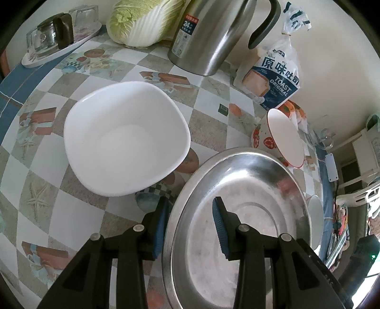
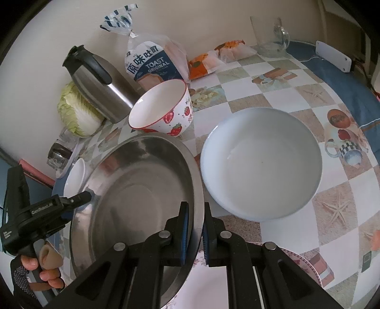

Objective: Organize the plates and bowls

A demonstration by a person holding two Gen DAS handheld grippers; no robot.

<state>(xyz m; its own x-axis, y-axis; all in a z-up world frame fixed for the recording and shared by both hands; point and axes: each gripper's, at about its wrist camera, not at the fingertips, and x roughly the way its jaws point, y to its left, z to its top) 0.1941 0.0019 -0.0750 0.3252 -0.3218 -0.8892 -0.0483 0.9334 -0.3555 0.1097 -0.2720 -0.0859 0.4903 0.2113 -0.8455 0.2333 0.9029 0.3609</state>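
A wide steel basin [image 1: 249,190] [image 2: 133,180] is held at two sides of its rim. My right gripper [image 2: 195,204] is shut on the near rim, one pad inside and one outside. My left gripper [image 1: 190,199] [image 2: 80,202] straddles the opposite rim: the outer pad lies against the edge, the inner finger rests on the sloping wall. A white squarish bowl [image 1: 125,140] [image 2: 74,176] sits to the left. A strawberry-print bowl [image 1: 285,140] [image 2: 161,107] stands behind the basin. A pale round bowl [image 2: 261,161] sits to the right. A floral plate [image 2: 301,261] lies partly under the basin.
Along the wall stand a steel flask [image 1: 209,35], a cabbage [image 1: 142,21], a toast bag [image 1: 273,78] and a tray of glasses [image 1: 54,42]. A glass jug [image 2: 268,35] and white power strip [image 2: 332,57] sit far right. A person's hand [image 2: 45,268] holds the left gripper.
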